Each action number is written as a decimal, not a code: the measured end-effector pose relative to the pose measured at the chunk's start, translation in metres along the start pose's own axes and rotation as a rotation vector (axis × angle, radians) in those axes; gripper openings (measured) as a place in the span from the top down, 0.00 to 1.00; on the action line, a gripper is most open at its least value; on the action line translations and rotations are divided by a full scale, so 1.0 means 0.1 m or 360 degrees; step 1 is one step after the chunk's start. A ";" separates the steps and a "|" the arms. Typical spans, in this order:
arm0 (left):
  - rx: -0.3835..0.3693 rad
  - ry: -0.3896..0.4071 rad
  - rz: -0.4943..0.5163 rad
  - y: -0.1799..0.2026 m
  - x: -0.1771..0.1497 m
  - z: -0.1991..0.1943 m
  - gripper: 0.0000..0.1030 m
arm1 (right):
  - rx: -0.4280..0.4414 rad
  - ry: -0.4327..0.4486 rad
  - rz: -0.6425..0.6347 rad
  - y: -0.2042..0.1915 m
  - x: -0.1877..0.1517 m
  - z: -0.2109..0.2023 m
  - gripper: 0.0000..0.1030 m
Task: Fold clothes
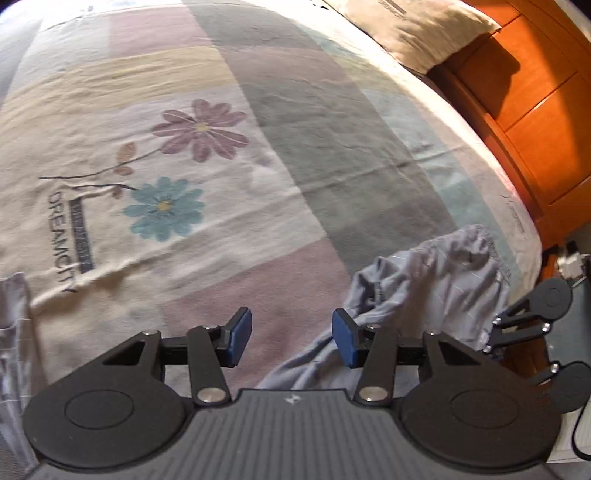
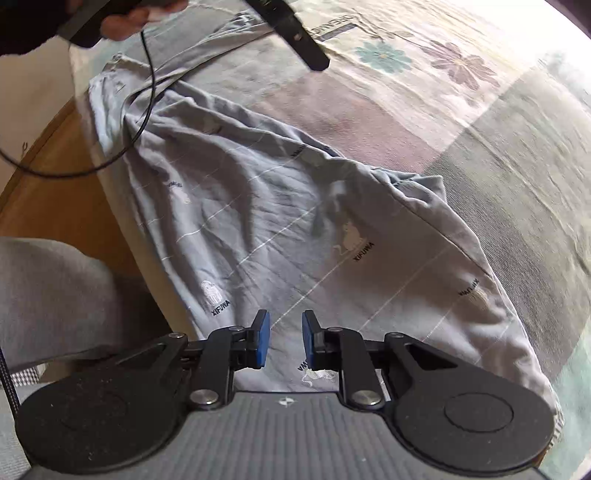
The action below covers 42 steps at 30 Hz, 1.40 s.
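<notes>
A grey garment with thin white lines and small "XIFUNA" prints lies crumpled along the bed's near edge. It also shows in the left wrist view, bunched at the lower right. My left gripper is open and empty, hovering over the bedspread just left of the garment. My right gripper is open with a narrow gap, empty, directly above the garment's near part. The right gripper's body shows at the right edge of the left wrist view. The left gripper appears at the top of the right wrist view.
The bed is covered by a pastel patchwork bedspread with flower prints and "DREAMCITY" text. A beige pillow lies at the head, beside an orange wooden headboard. A black cable hangs over the garment. More grey cloth lies at left.
</notes>
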State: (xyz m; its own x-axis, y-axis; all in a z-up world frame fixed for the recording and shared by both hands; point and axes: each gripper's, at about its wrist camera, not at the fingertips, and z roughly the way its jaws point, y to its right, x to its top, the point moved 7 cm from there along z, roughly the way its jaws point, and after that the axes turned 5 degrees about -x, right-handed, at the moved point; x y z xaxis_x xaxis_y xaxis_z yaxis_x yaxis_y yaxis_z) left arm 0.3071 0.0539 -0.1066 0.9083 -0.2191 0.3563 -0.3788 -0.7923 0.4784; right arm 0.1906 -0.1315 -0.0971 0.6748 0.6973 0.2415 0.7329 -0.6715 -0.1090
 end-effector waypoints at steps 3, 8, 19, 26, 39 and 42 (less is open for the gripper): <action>-0.0217 -0.0044 -0.0047 0.23 0.04 0.21 0.53 | 0.0006 0.0029 0.0091 0.03 -0.03 0.02 0.78; -0.0519 -0.0187 -0.0185 0.42 0.14 0.63 0.53 | 0.0000 0.0058 0.0161 0.06 -0.10 0.03 0.78; -0.0816 -0.0287 -0.0548 0.31 0.38 1.10 0.44 | -0.0026 0.0126 0.0350 0.27 -0.35 0.02 0.77; -0.0754 -0.0203 -0.0682 -0.01 0.67 1.06 0.42 | -0.0067 0.0166 0.0458 0.45 -0.43 0.01 0.76; -0.0688 -0.0471 -0.0089 0.63 0.15 0.86 0.27 | -0.0224 0.0185 0.0627 0.75 -0.44 0.07 0.73; -0.0408 -0.0423 -0.0015 0.36 0.10 0.82 0.48 | -0.0271 0.0178 0.0639 0.82 -0.48 0.06 0.73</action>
State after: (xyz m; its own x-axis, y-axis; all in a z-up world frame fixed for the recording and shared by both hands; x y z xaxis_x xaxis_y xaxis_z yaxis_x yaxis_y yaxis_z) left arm 0.3170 -0.0231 -0.1519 0.9136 -0.3794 0.1464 -0.3719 -0.6340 0.6780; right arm 0.2193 -0.2186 -0.1232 0.8826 0.3478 0.3164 0.3838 -0.9216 -0.0575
